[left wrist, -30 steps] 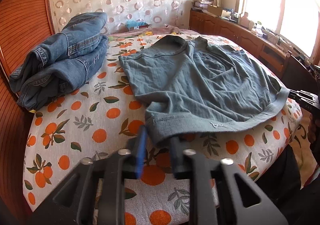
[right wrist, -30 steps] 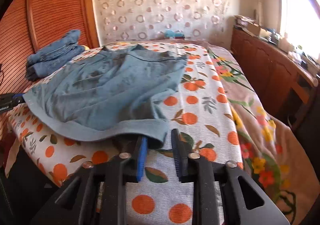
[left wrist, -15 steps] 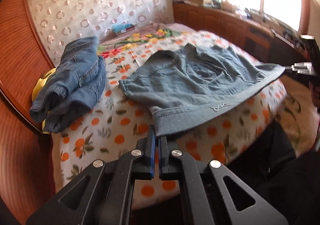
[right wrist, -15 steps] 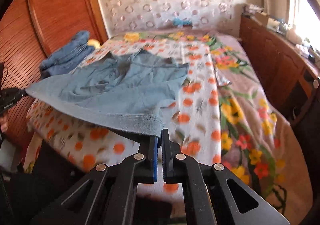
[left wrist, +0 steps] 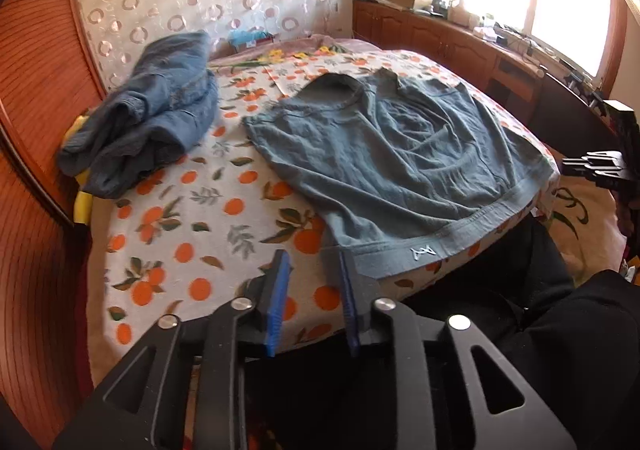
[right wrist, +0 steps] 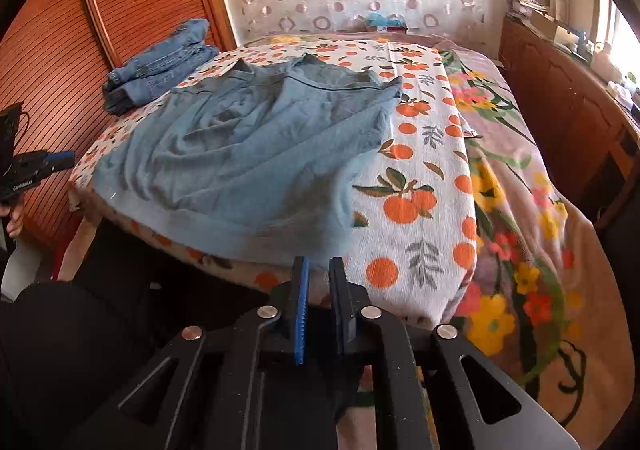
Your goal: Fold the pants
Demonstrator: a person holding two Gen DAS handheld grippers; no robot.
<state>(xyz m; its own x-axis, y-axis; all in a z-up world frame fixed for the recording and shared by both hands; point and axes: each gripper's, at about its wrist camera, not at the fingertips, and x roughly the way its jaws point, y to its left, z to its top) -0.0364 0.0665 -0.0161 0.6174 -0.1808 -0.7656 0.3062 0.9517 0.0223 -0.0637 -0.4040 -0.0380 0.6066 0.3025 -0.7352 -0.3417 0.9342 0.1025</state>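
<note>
- Grey-blue shorts (left wrist: 384, 153) lie spread flat on the bed (left wrist: 168, 209), waistband nearest me and hanging slightly over the bed's front edge, the leg openings toward the far wall.
- A small white stitched mark (left wrist: 423, 252) sits on the waistband, close to my left side.
- My left gripper (left wrist: 310, 262) hangs just in front of the near-left corner of the waistband; its jaws are opening, and nothing is between them, though the right-hand finger stands right against the band's corner.
- My right gripper (right wrist: 318, 270) is just before the other corner of the waistband; its jaws are opening too, a narrow gap between the blue pads (right wrist: 301, 314), with no cloth in that gap that I can see.
- From the left wrist view my right gripper shows at the far right edge, level with the shorts' right corner; from the right wrist view my left gripper shows at the far left edge, apart from the cloth.
- Folded blue jeans (left wrist: 148, 117) are piled on the far left of the bed, against the wooden slatted panel (left wrist: 36, 69), well apart from the shorts.
- An orange-print sheet (right wrist: 416, 185) covers the part of the bed under the shorts; beside it, to the right, lies a pink floral blanket (right wrist: 516, 209).
- Dark trousers on my own legs (left wrist: 540, 310) show below the bed's edge.
</note>
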